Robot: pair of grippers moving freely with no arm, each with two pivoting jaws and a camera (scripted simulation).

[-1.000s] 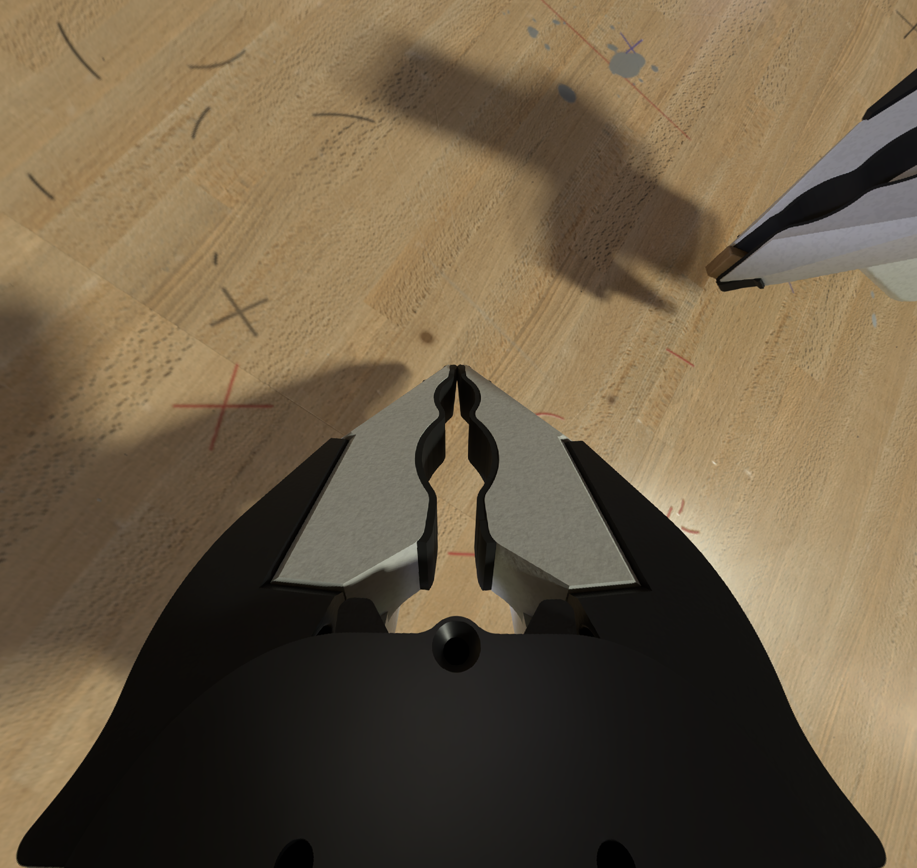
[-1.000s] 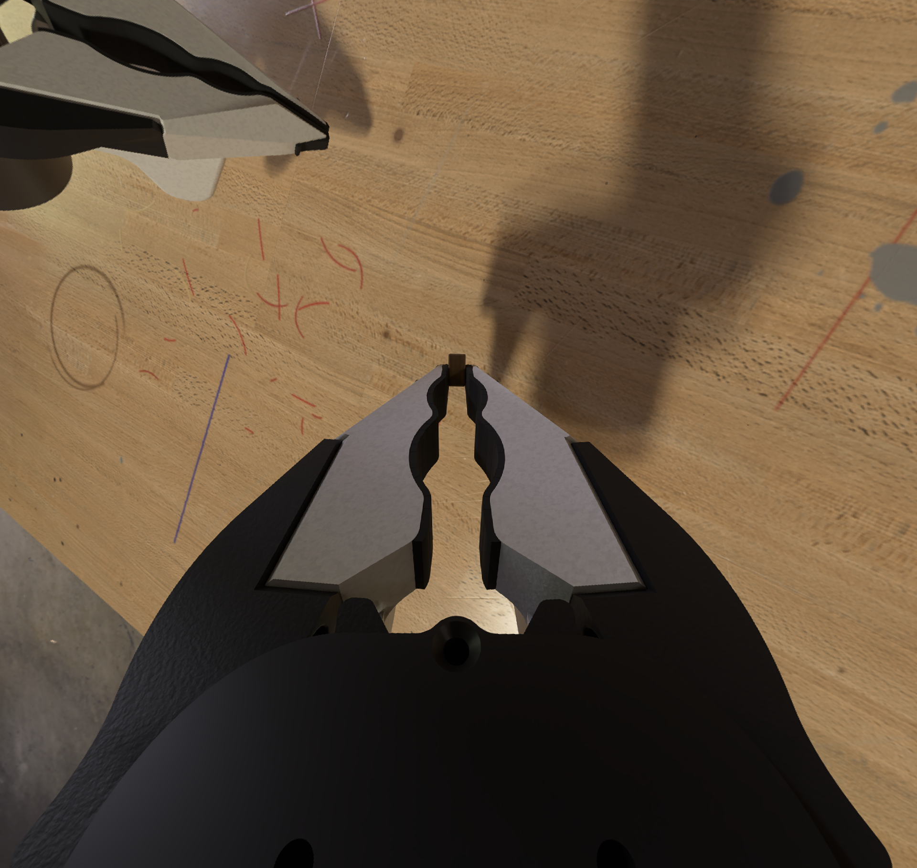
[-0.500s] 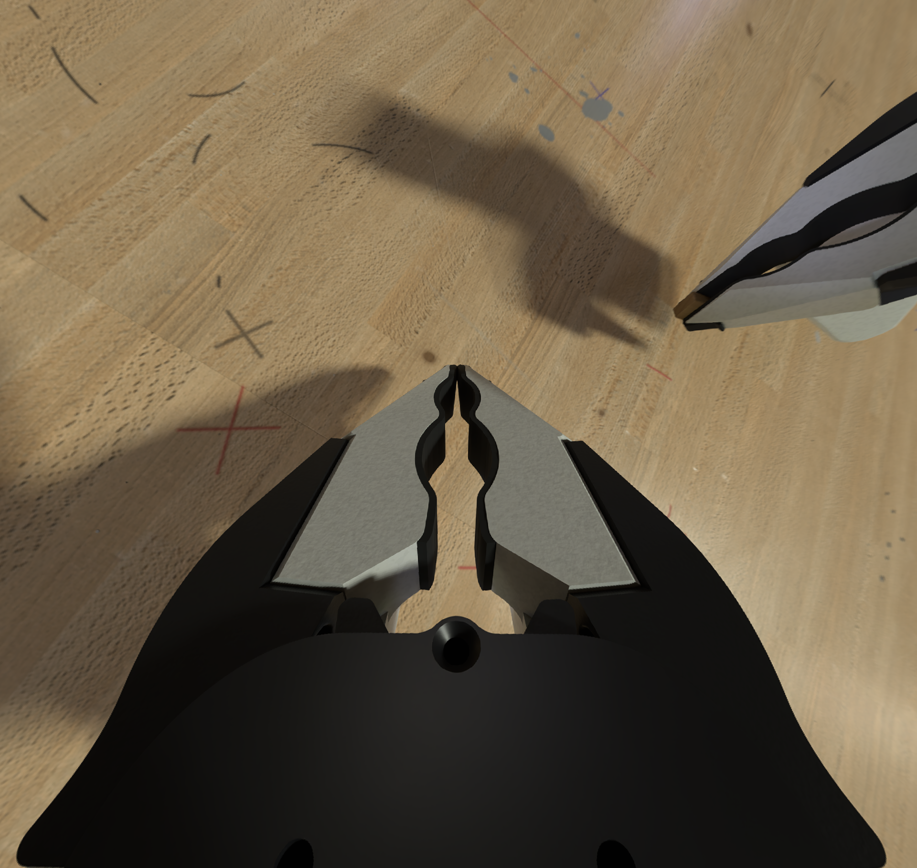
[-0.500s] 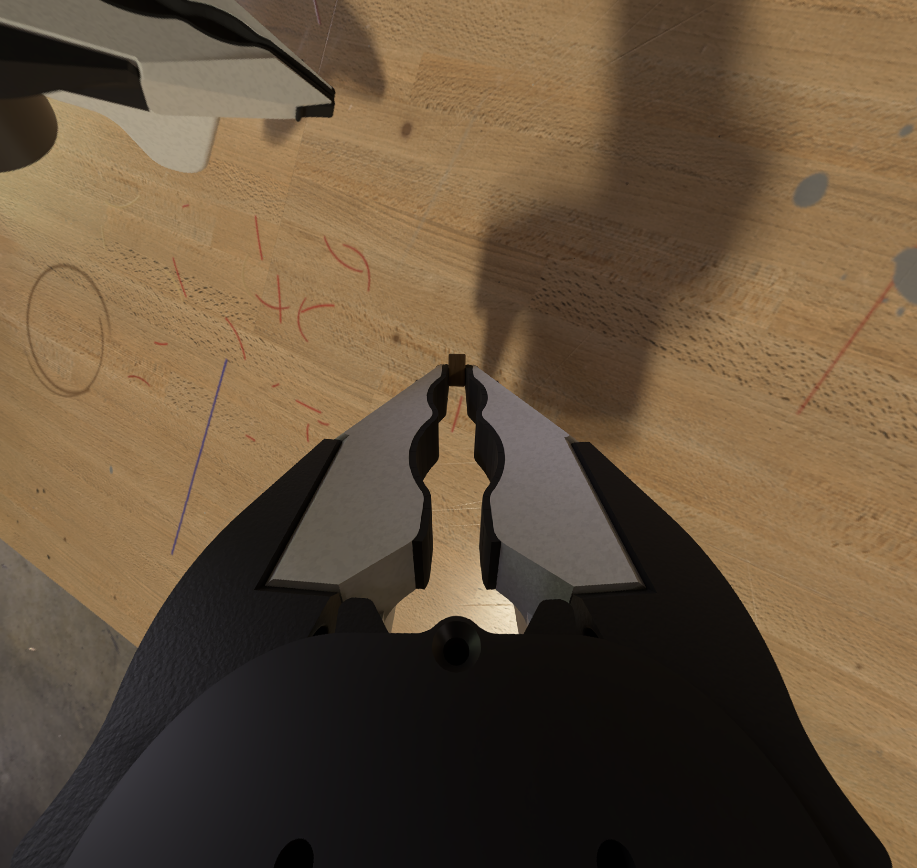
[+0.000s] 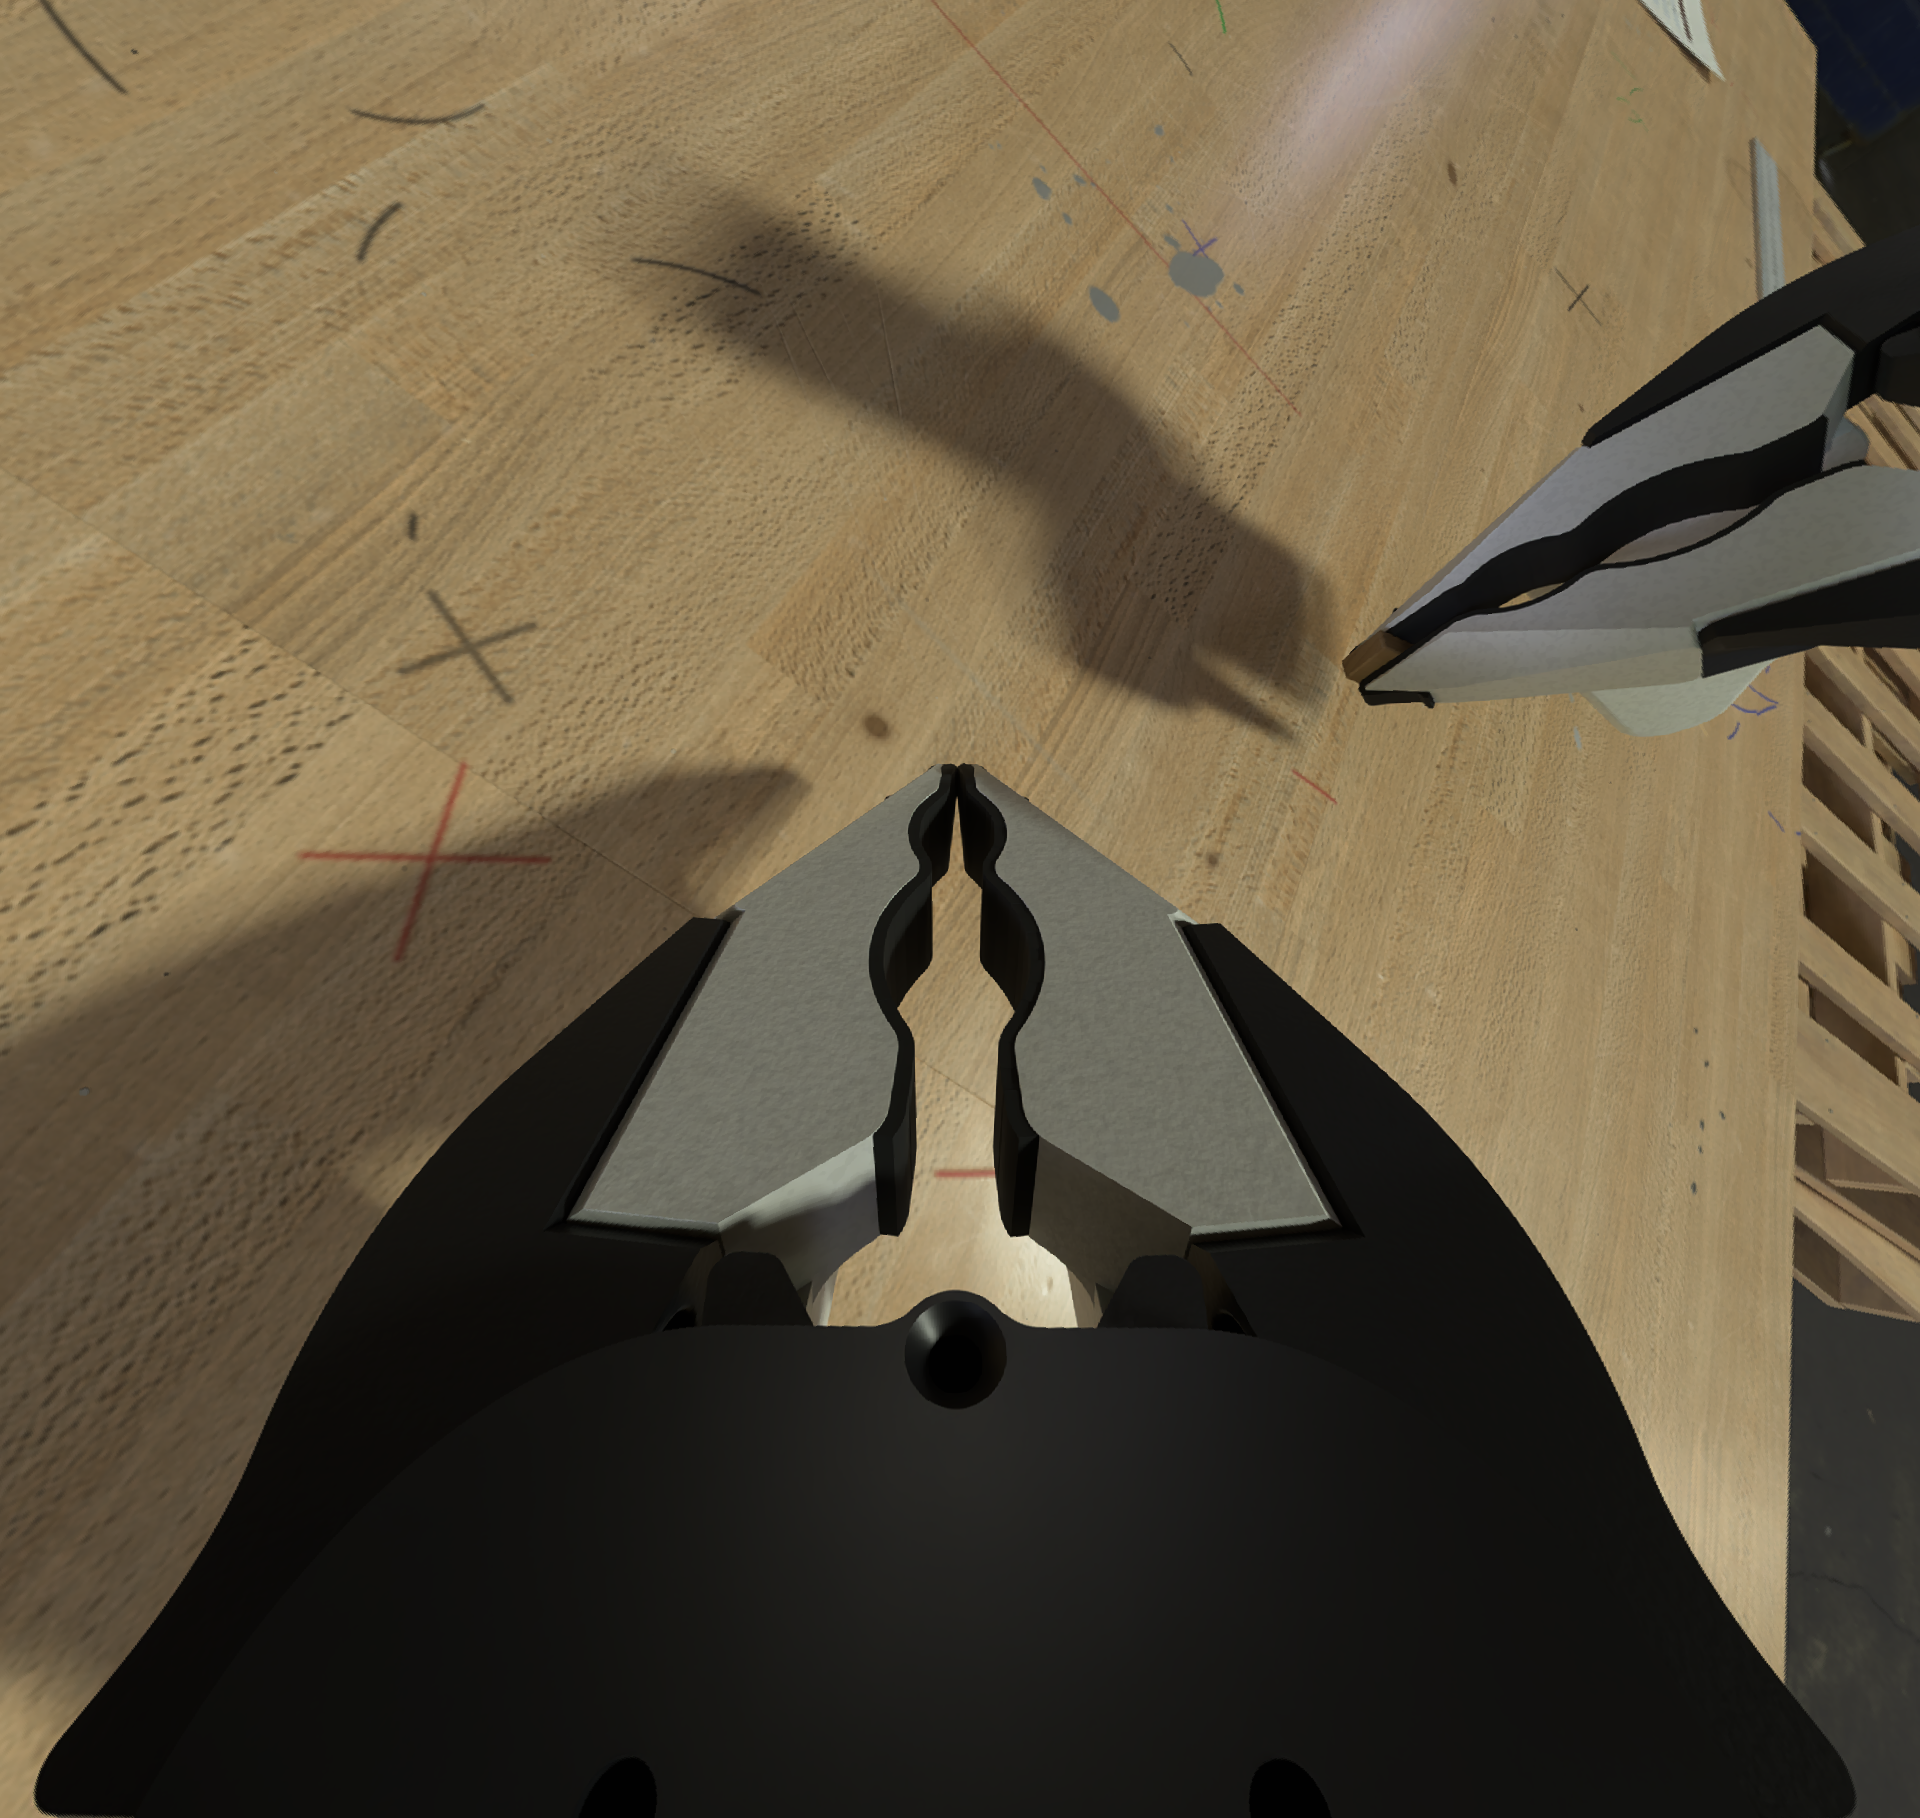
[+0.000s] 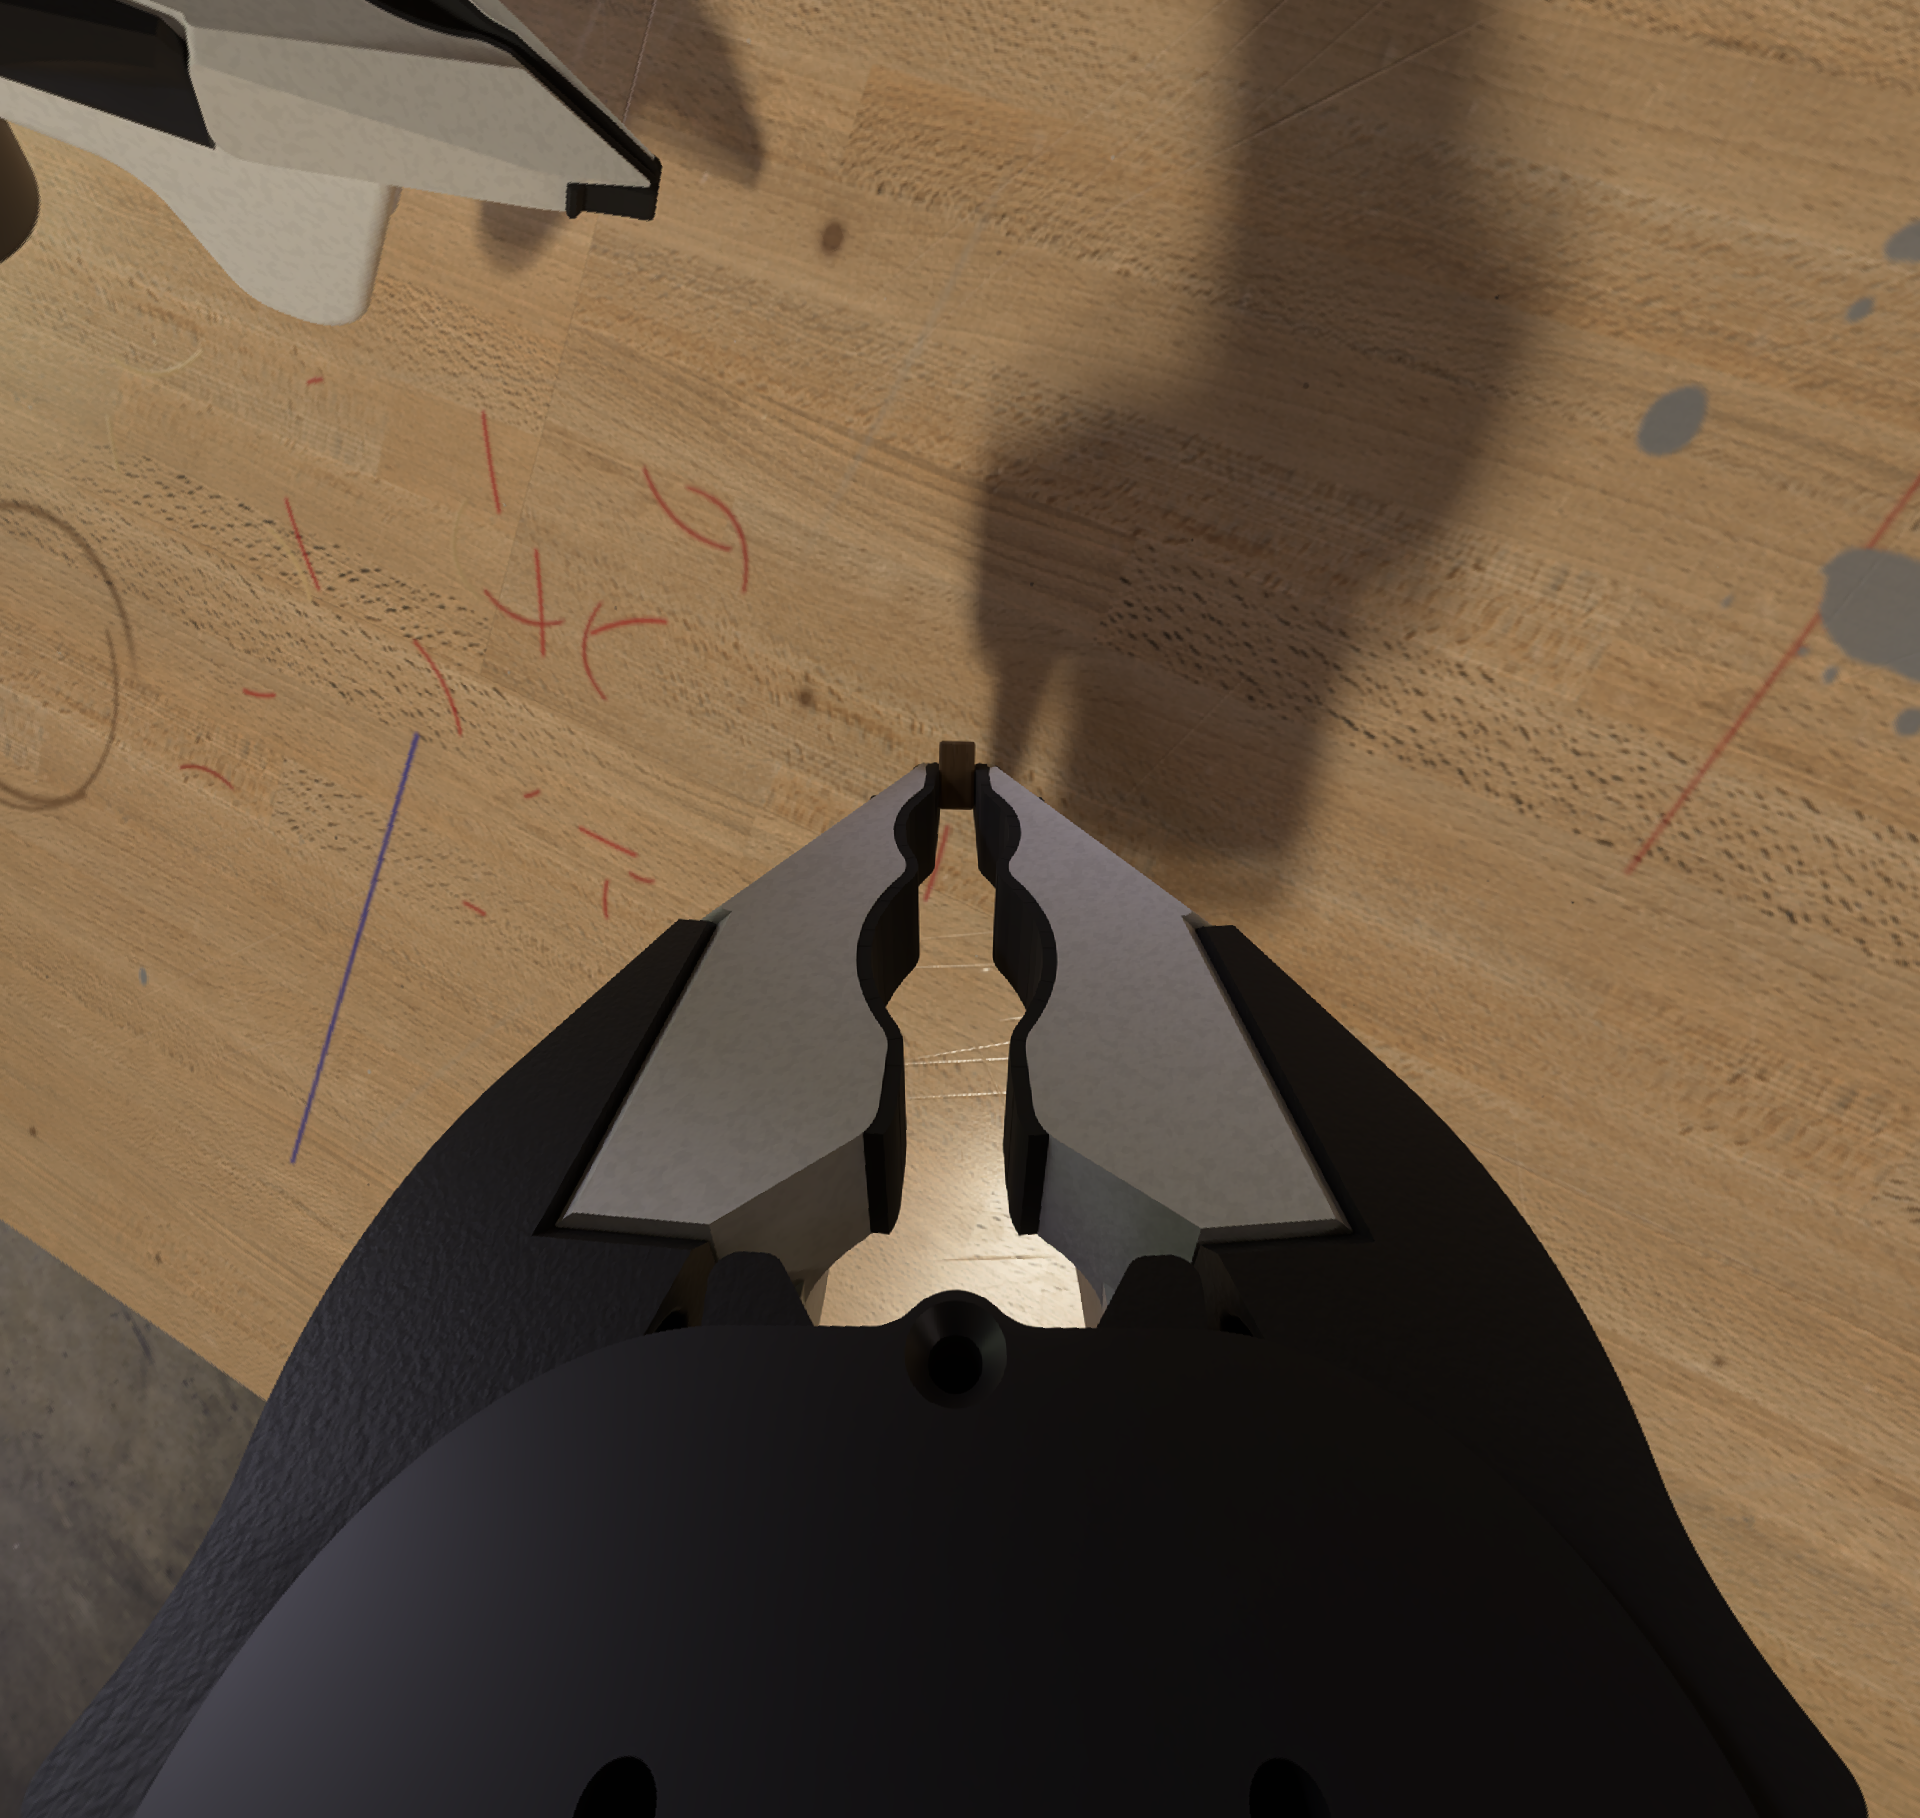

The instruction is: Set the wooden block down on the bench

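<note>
Tiny wooden block (image 6: pixel 954 760): likely light, stiff, easily dropped; pinched at extreme tips of right gripper (image 6: pixel 954 779) above bench (image 6: pixel 1351 1041). Left gripper (image 5: pixel 956 781) clenched, empty.

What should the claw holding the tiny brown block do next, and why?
Probably ease the right gripper a little lower. Its tips pinch the small brown wooden block above the scuffed wooden bench, and whether it touches yet is unclear. The left gripper is shut, empty.
</note>
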